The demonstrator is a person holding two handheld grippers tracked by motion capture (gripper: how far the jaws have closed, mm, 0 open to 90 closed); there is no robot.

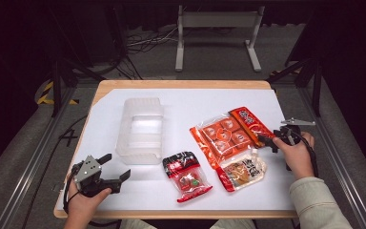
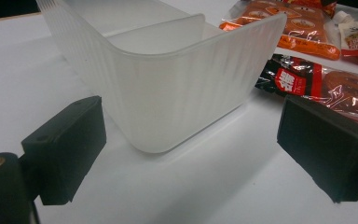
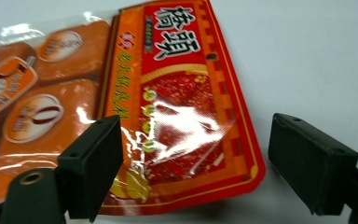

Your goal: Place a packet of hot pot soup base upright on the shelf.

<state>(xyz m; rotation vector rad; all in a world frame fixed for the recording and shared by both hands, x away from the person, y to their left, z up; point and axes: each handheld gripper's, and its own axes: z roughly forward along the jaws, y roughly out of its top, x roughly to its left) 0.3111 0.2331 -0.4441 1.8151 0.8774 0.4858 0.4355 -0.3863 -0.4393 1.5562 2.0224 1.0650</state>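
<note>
1. Left gripper (image 1: 115, 168): held low at the near-left of the table, jaws wide apart, nothing between them.
2. Right gripper (image 1: 266, 141): at the right side, pointing left, jaws spread wide, hand (image 1: 295, 155) wrapped round its body.

a wooden table (image 1: 181, 85) carries a white sheet (image 1: 190, 102) that covers nearly all of its top. on the sheet, at about 9 o'clock from its middle, stands a frosted plastic bin (image 1: 140, 129), upright and open. at 3 o'clock lies a big orange snack bag (image 1: 228, 133); at its 6 o'clock edge, touching it, a pale sauce pouch (image 1: 242, 172). at 6 o'clock from the middle lies a red-and-black packet (image 1: 186, 175), just beside the bin's near corner.
</note>
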